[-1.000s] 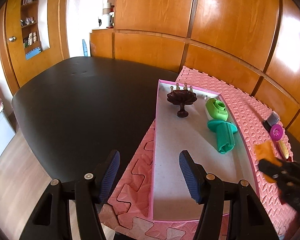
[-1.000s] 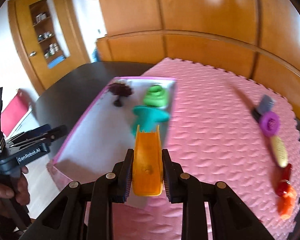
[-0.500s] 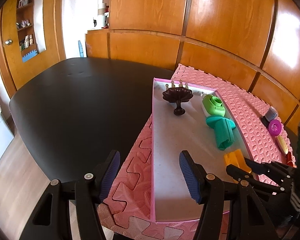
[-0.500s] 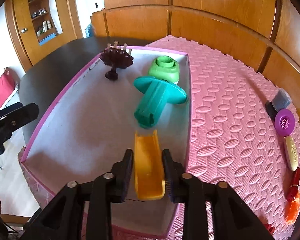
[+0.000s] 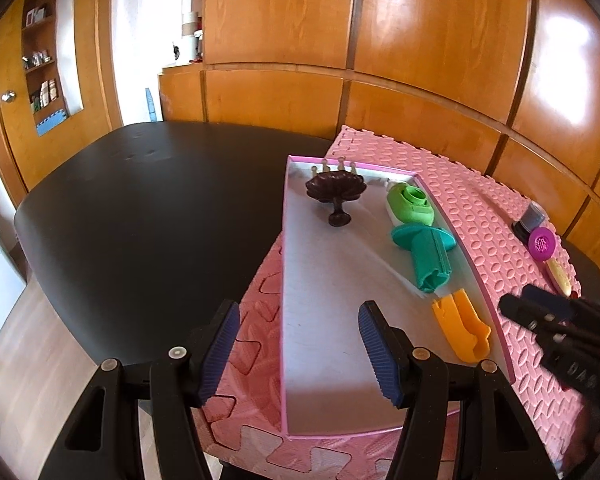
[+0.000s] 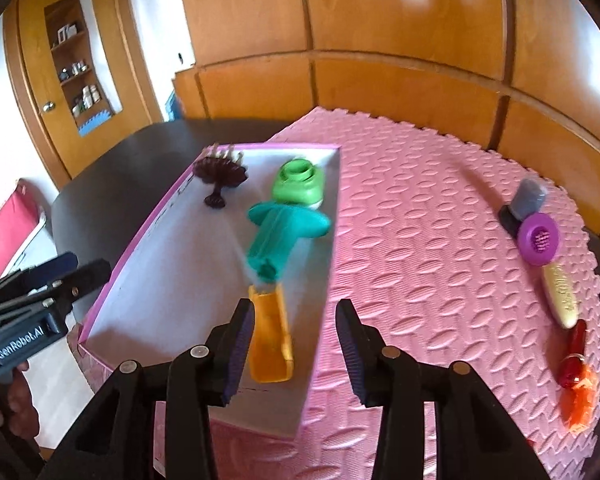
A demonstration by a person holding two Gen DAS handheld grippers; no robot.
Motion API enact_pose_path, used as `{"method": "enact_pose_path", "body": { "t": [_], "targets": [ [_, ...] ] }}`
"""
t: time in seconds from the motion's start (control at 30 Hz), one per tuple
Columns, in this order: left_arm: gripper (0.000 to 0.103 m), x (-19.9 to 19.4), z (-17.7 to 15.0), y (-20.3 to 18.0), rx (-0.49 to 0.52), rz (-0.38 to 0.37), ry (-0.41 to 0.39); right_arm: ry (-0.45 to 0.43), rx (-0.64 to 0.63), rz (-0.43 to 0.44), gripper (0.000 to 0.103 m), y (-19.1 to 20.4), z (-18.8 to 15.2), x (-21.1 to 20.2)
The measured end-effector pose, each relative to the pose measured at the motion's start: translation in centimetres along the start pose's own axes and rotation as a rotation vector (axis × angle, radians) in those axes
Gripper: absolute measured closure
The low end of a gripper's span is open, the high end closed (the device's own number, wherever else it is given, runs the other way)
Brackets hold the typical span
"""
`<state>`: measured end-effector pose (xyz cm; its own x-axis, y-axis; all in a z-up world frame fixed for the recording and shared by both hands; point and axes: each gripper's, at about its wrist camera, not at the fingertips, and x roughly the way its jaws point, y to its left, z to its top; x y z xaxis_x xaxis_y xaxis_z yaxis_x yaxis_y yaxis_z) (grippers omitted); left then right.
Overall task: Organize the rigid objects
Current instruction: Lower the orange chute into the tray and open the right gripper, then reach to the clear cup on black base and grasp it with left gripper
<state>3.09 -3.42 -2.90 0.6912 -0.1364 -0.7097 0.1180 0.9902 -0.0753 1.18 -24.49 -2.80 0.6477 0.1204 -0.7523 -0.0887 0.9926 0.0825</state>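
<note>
Right tongs (image 6: 295, 344) opening, pads clear of orange piece (image 6: 269, 340), which lies flat in pink-rimmed tray (image 6: 140, 246) near corner, just below teal piece (image 6: 284, 232). Left tongs (image 5: 299, 344) spread, empty, over tray's near end. Purple brush (image 6: 539, 240) on pink mat (image 6: 420, 240), outside tray.

You face a wall of glossy orange-brown wood panels (image 5: 440, 52) that catch bright glare. A dark oval worktop (image 5: 140, 208) fills the middle. To your left a wooden door (image 6: 32, 80) with a round knob has a recessed shelf (image 5: 40, 64) of small items. Pale wood floor (image 5: 16, 344) shows below.
</note>
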Motion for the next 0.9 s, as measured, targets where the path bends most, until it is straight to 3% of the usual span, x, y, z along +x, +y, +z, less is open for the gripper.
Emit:
{"method": "enact_pose_path", "body": {
  "t": [0.6, 0.8, 0.9],
  "targets": [
    [0.04, -0.3, -0.4, -2.8, 0.091, -0.019, 0.001, -0.043, 0.096, -0.116, 0.061, -7.0, -0.3, -3.4],
    [0.04, -0.7, 0.1, -4.2, 0.134, -0.038, -0.009, -0.075, 0.133, -0.234, 0.061, -12.2, -0.5, -5.6],
    [0.04, -0.9, 0.7, -5.5, 0.16, -0.06, -0.019, -0.095, 0.218, -0.319, 0.061, -16.6, -1.1, -6.4]
  ]
}}
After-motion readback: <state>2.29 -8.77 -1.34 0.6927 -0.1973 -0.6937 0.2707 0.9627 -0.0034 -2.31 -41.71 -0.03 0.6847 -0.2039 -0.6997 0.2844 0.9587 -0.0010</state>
